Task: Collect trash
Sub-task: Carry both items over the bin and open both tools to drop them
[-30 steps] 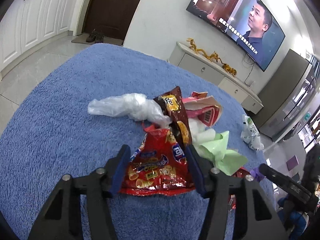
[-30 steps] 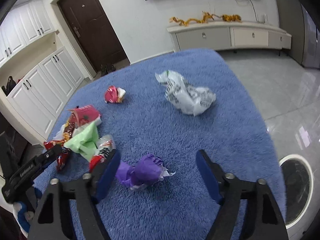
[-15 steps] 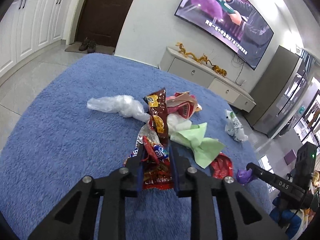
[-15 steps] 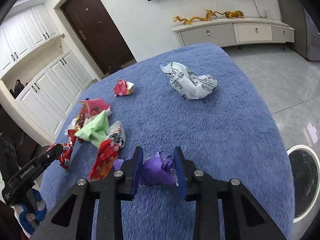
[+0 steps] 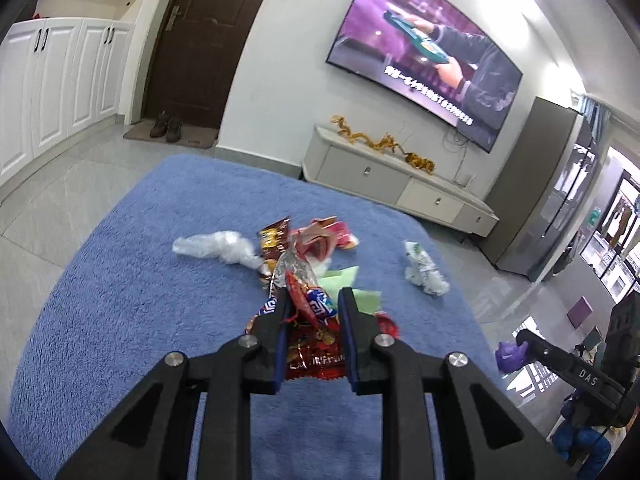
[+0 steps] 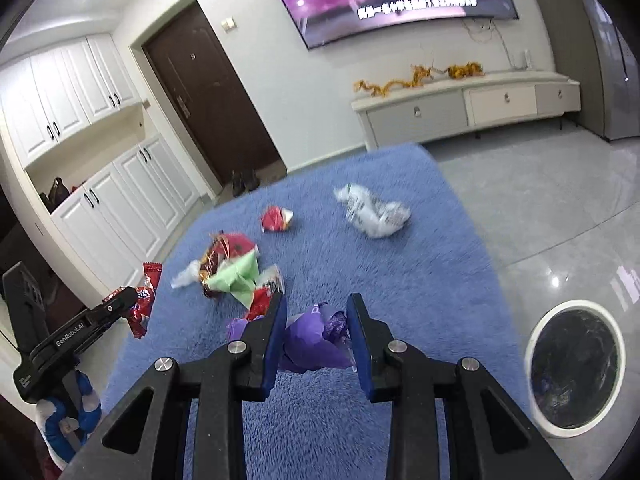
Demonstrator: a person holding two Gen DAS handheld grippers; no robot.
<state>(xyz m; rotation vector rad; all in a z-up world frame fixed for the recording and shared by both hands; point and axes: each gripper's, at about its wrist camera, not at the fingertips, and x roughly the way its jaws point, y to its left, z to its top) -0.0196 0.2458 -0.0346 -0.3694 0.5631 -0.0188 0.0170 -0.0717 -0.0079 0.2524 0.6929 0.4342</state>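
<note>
While both grippers have something pinched, most of the trash is not yet collected. The left gripper (image 5: 312,320) is clenched on a red snack bag (image 5: 314,344), which hangs crumpled between its blue pads, apparently lifted off the blue rug (image 5: 140,300). Ahead of it and to its left lies a clear plastic bag (image 5: 216,246); straight ahead sits a heap of a brown wrapper (image 5: 274,240), a pink-and-red carton (image 5: 324,238) and a green paper (image 5: 340,280) partly hidden by the bag. Ahead and to its right lies a printed white bag (image 5: 424,274).

The right gripper (image 6: 316,332) is grasping a purple wrapper (image 6: 312,340), squeezed between its pads just above the rug. Ahead and to its left is the same heap with the green paper (image 6: 236,280); farther ahead is a small red wrapper (image 6: 276,219), and ahead to its right the printed white bag (image 6: 374,214). To its right, on the tiled floor beside the rug, stands a round white bin (image 6: 534,356), open and dark inside, which looks like the likely drop point.

By my judgement the job is at an early stage: two pieces are in hand, neither is binned, and the clear bag, heap, red wrapper and white bag remain.
</note>
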